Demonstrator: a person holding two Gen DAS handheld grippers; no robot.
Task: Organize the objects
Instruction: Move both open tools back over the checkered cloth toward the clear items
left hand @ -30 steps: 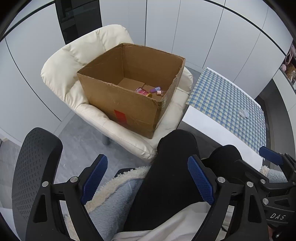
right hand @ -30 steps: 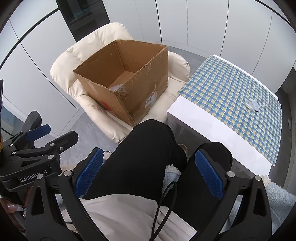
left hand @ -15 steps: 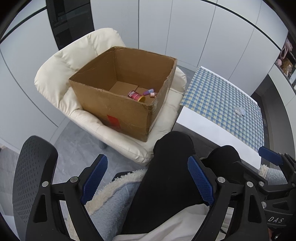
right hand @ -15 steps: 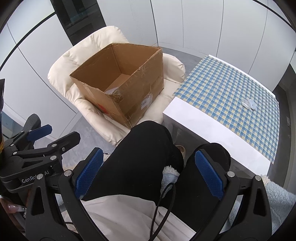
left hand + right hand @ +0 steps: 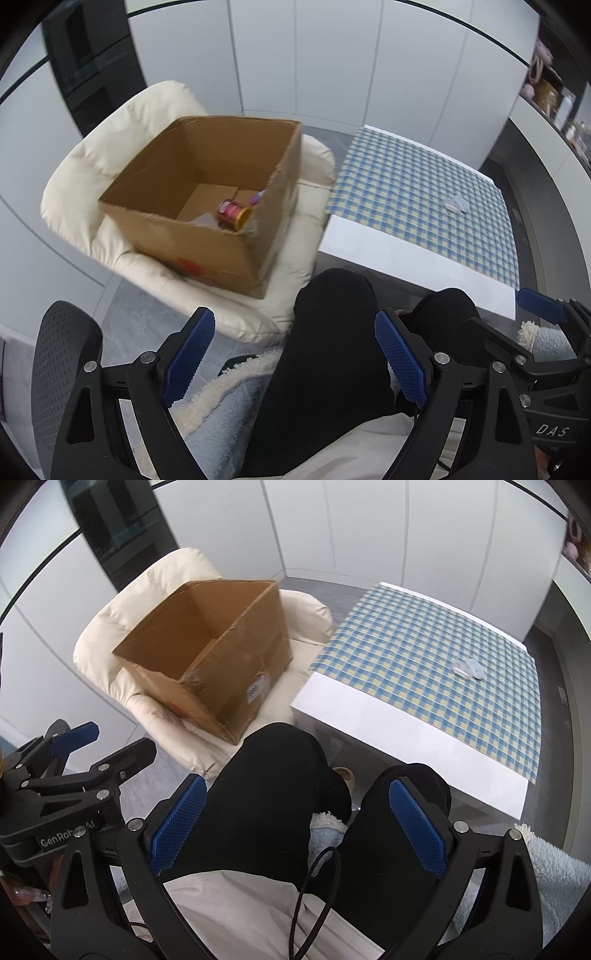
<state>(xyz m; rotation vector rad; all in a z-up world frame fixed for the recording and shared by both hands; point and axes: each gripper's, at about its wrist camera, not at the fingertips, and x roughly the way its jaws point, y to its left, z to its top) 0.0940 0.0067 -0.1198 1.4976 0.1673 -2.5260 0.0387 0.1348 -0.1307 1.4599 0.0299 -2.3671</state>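
An open cardboard box (image 5: 221, 206) sits on a cream armchair (image 5: 122, 133); it also shows in the right wrist view (image 5: 221, 657). Inside lie a red and yellow can (image 5: 233, 218) and a small purple item (image 5: 257, 197). A small clear object (image 5: 455, 203) lies on the blue checked table (image 5: 417, 184), seen too in the right wrist view (image 5: 469, 668). My left gripper (image 5: 294, 360) is open and empty above the person's lap. My right gripper (image 5: 297, 825) is open and empty over the knees.
The person's black-trousered legs (image 5: 280, 775) fill the foreground. A black mesh chair arm (image 5: 62, 369) is at lower left. The table's white edge (image 5: 406, 746) stands right of the armchair. White cabinet walls close the back. The left gripper shows at the left of the right wrist view (image 5: 74, 768).
Both views have risen and tilted, so the box and table sit lower and nearer the centre. The box's inside shows more. Both grippers stay open and empty.
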